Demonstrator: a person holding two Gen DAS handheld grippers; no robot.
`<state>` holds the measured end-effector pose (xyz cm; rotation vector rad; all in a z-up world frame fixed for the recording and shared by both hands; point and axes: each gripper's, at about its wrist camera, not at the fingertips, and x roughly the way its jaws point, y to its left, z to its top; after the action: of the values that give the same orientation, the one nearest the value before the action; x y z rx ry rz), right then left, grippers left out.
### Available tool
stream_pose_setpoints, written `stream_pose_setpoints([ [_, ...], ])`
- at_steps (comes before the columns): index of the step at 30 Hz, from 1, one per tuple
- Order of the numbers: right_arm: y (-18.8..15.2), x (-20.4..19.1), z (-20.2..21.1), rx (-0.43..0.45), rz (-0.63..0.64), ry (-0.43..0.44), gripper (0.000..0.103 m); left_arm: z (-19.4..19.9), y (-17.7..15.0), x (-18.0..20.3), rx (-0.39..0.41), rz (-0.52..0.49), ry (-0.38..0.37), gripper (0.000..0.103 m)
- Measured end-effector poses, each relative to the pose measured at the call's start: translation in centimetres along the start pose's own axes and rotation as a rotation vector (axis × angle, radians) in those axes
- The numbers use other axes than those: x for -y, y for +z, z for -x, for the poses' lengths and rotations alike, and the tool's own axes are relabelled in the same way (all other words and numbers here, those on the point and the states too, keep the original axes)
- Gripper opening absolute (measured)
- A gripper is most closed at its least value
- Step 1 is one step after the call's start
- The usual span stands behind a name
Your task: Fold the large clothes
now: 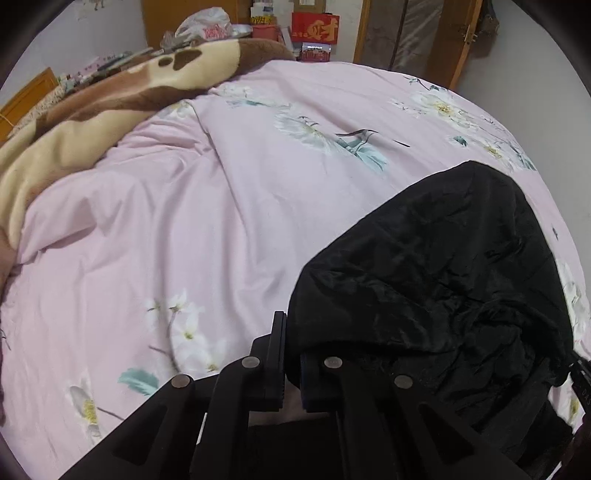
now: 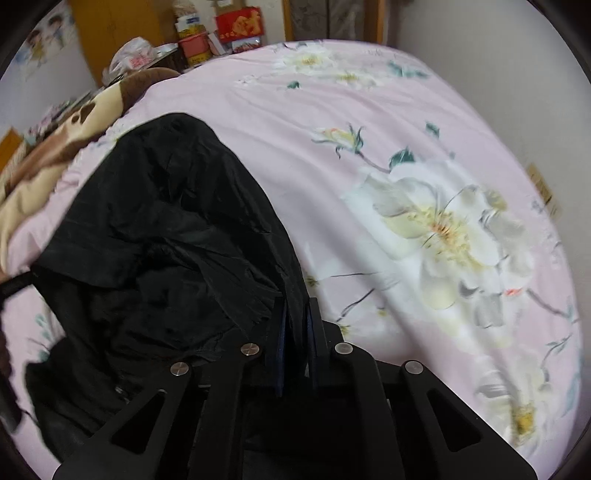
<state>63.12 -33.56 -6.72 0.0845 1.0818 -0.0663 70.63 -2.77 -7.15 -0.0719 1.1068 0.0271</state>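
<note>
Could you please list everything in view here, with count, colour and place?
garment: one, black, crumpled on the bed, between both grippers.
bedsheet: one, pink with white flowers, covering the bed.
blanket: one, brown and cream, heaped at the bed's far left.
red box: one, among clutter behind the bed.
plastic bag: one, whitish, beside the clutter.
left hand-held gripper: one, black, shut at the garment's edge.
right hand-held gripper: one, black, shut on the garment.

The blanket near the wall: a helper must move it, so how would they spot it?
Start at the pink floral bedspread covering the bed. Along its far left edge lies the plush blanket, bunched up. It alone is cream and brown with paw prints, unlike the black garment.
</note>
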Motion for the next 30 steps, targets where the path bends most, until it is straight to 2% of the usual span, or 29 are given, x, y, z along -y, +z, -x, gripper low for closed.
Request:
stream_pose_setpoints([
  [2,-1.0,-0.6,0.8,0.044,0.064,-0.054,0.008,0.9,-0.8,-0.2,0.019,-0.031,0.006,0.005],
  [6,-3.1,-0.7,3.6,0.138,0.094,-0.069,0.008,3.3,-2.7,-0.9,0.084,-0.074,-0.01,0.005],
  [14,-8.0,-1.5,9.8,0.33,0.196,-0.076,0.007,8.6,-8.5,-4.0,0.203,-0.019,-0.09,0.005],
  [21,-12.9,-0.8,12.2,0.324,0.218,-0.059,0.006,10.0,-13.3,-5.6,0.192,-0.018,-0.114,0.007],
  [25,-15.1,-0.3,12.9,0.318,0.194,-0.061,0.0,10.3,-15.5,-6.3,0.168,-0.018,-0.133,0.008],
  [28,-16.7,0.1,13.1,0.307,0.168,-0.055,0.0,10.7,-17.3,-7.1,0.16,-0.027,-0.156,0.021],
  [30,-17.5,0.2,13.0,0.293,0.152,-0.052,0.0,11.0,-18.8,-7.8,0.153,-0.042,-0.169,0.034],
])
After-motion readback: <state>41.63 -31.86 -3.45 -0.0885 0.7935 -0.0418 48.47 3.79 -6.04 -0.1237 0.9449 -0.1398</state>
